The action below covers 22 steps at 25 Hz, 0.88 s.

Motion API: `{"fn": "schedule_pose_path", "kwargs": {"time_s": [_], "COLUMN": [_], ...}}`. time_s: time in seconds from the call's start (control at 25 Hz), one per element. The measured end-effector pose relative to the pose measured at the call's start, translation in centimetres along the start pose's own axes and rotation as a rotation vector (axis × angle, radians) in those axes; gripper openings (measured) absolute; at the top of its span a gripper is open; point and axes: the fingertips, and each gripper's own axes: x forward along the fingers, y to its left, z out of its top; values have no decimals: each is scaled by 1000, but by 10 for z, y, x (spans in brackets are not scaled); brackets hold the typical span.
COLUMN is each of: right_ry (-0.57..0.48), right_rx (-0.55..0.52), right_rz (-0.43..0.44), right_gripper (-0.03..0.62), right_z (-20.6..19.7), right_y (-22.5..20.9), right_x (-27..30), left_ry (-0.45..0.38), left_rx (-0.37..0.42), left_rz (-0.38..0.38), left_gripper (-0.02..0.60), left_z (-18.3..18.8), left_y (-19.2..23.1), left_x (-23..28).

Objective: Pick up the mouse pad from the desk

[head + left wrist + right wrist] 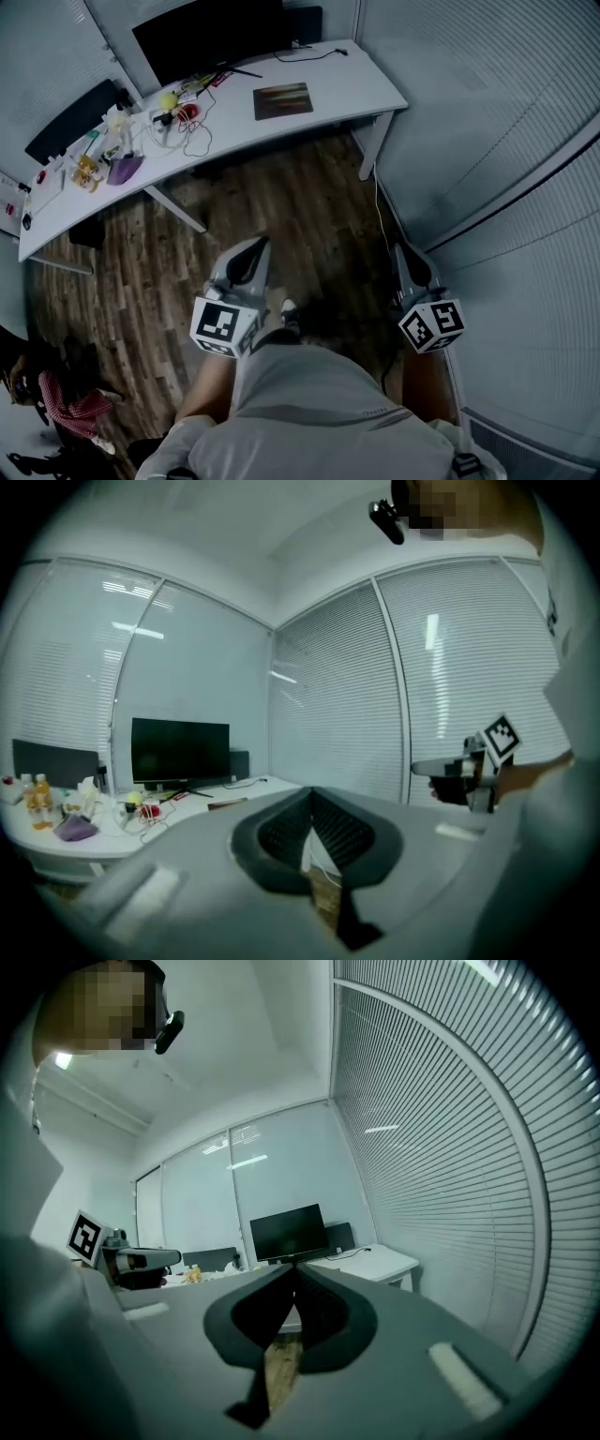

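Observation:
A dark rectangular mouse pad [282, 100] lies flat on the right part of the white desk [356, 89], seen far off in the head view. It shows as a thin dark strip [228, 803] in the left gripper view. My left gripper [258, 246] is shut and empty, held over the wooden floor well short of the desk. My right gripper [404, 251] is likewise shut with nothing in it, near the blinds on the right. In both gripper views the jaws meet at their tips [310, 791] [293, 1267], pointing level toward the desk.
A black monitor [208, 36] stands at the desk's back edge. Cables, bottles and small clutter [122, 150] cover the desk's left half. Desk legs [373, 142] stand on the wooden floor [309, 216]. Blinds [506, 141] line the right wall. A person [70, 412] is at lower left.

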Motion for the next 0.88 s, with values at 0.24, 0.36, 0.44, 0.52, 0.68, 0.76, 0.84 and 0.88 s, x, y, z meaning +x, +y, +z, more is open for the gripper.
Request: {"fn": "schedule_pose_path", "kwargs": {"time_s": [0.24, 0.36, 0.44, 0.52, 0.68, 0.76, 0.84, 0.88], "right_ry": [13, 31, 39, 55, 84, 90, 96, 98], "right_rx": [-38, -37, -36, -48, -63, -71, -84, -87], "right_rz": [21, 5, -1, 16, 47, 62, 79, 87], "right_gripper": [6, 6, 6, 6, 6, 6, 6, 6], "right_z": [18, 15, 15, 16, 17, 20, 24, 26], "right_y": [29, 38, 42, 49, 54, 56, 57, 55], "right_x": [101, 143, 165, 183, 216, 233, 251, 261], "left_ry": [-23, -22, -25, -34, -44, -48, -49, -49], "left_rx": [-10, -21, -29, -38, -74, -86, -92, -95], "left_rz": [2, 6, 9, 20, 58, 63, 72, 80], "left_gripper": [3, 3, 3, 3, 3, 3, 3, 3], "left_z": [15, 14, 15, 17, 16, 17, 19, 20], "left_y": [98, 140, 162, 180, 209, 221, 233, 240], "left_x": [30, 40, 45, 47, 54, 59, 67, 72]}}
